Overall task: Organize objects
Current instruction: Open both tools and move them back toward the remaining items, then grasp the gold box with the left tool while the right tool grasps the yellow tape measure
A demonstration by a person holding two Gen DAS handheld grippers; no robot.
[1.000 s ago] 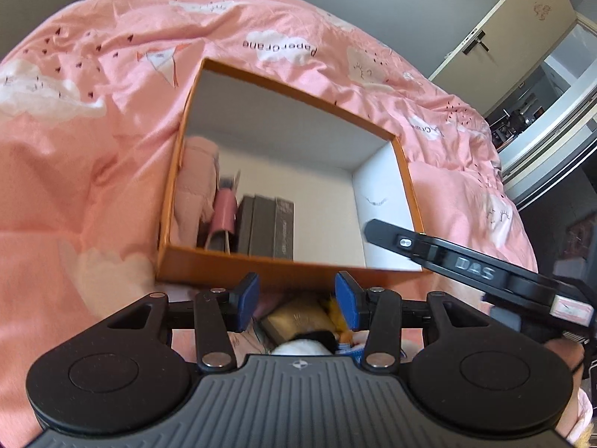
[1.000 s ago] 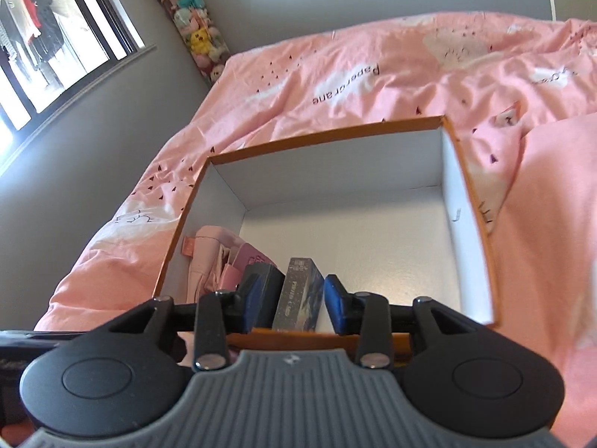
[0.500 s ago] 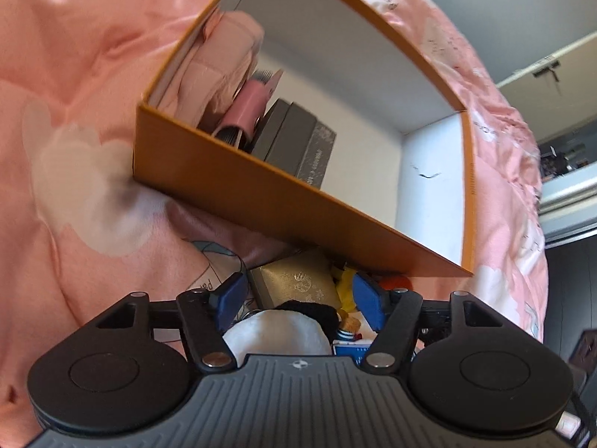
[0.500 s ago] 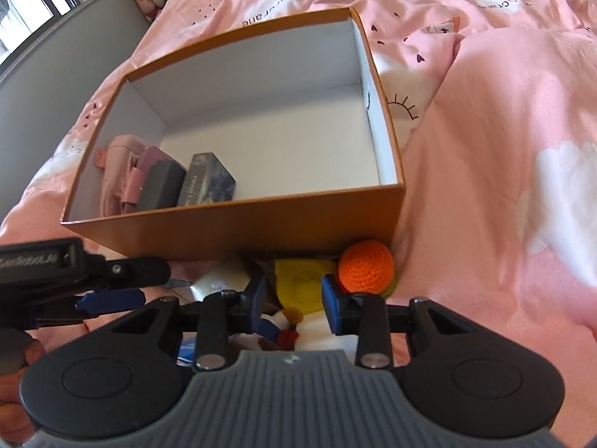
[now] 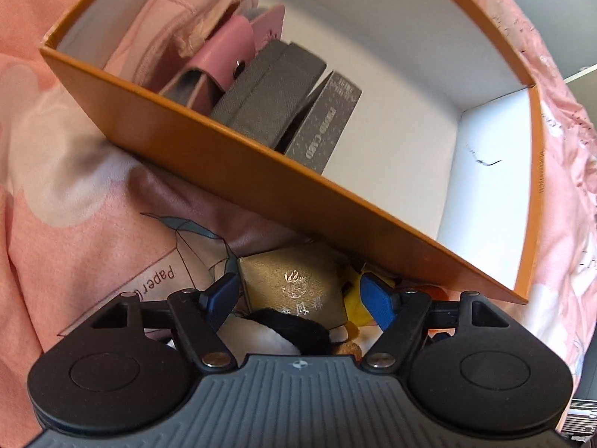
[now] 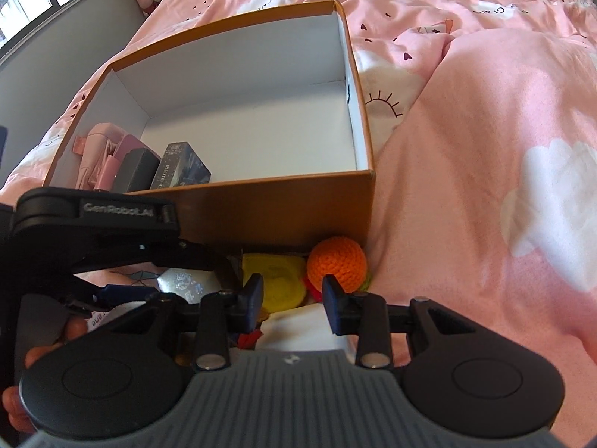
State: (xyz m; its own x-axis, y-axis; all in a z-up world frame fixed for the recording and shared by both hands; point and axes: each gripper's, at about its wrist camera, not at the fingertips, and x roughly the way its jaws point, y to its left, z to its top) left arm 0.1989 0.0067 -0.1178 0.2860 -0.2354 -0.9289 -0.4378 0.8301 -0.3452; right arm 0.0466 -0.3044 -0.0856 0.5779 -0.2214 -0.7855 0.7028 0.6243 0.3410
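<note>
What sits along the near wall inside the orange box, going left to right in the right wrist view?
Pink fabric bundle → pink snap pouch → grey case → dark card box → bare white floor of the orange box.

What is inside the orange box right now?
The orange box holds a folded pink cloth, pink pouch, grey case and dark card box along one side. Their lower parts are hidden by the wall.
</note>
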